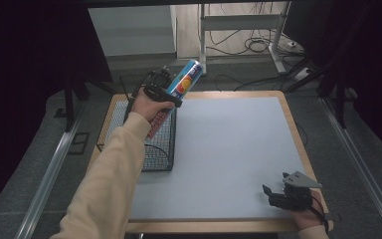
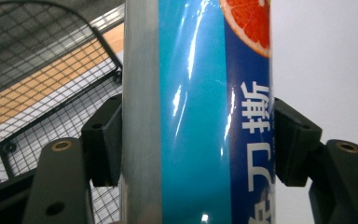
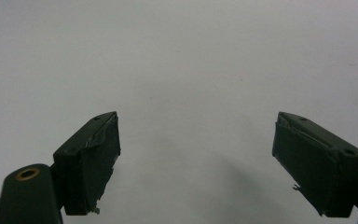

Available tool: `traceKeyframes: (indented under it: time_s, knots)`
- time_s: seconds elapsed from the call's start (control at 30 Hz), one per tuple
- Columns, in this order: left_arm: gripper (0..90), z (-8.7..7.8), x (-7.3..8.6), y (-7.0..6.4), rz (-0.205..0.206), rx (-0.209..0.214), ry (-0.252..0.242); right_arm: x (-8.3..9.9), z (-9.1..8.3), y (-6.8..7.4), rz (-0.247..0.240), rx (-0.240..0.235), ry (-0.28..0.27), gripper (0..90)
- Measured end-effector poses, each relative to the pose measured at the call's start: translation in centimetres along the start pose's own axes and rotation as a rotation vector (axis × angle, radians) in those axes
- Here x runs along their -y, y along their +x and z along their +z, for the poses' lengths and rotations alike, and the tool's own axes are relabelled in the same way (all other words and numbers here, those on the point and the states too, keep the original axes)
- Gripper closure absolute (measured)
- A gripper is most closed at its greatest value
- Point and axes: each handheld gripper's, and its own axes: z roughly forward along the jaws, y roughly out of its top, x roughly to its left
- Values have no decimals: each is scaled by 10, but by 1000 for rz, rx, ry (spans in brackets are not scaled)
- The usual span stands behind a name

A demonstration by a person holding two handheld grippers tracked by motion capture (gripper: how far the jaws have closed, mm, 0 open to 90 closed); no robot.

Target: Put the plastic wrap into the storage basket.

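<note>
Can (image 1: 183,80), glossy and slick, tilted over the wire basket (image 1: 129,144): my left gripper (image 1: 165,95) fingers (image 2: 103,140) clamp mid-body, probably light, dentable; right gripper (image 1: 283,191) spread wide.

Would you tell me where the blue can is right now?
In the high view, the blue can is at the table's far left, tilted, clamped in the left gripper above the wire basket.

Black wire-mesh basket (image 1: 155,149) blocks table's 9 o'clock edge; pale grey rectangular tabletop mat (image 1: 229,149) free from centre to 3 o'clock, passable w/o obstruction.
</note>
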Motion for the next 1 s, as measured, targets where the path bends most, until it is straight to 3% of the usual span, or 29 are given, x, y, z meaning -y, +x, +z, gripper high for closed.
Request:
traceKeyframes:
  time_s: [0.4,1.0]
  knots:
    - [319,20,17,16,-28,-9,47,0,-1,-2,5,9,-4,154]
    - [319,41,25,31,-40,-38,115,1,-1,-4,8,9,-4,154]
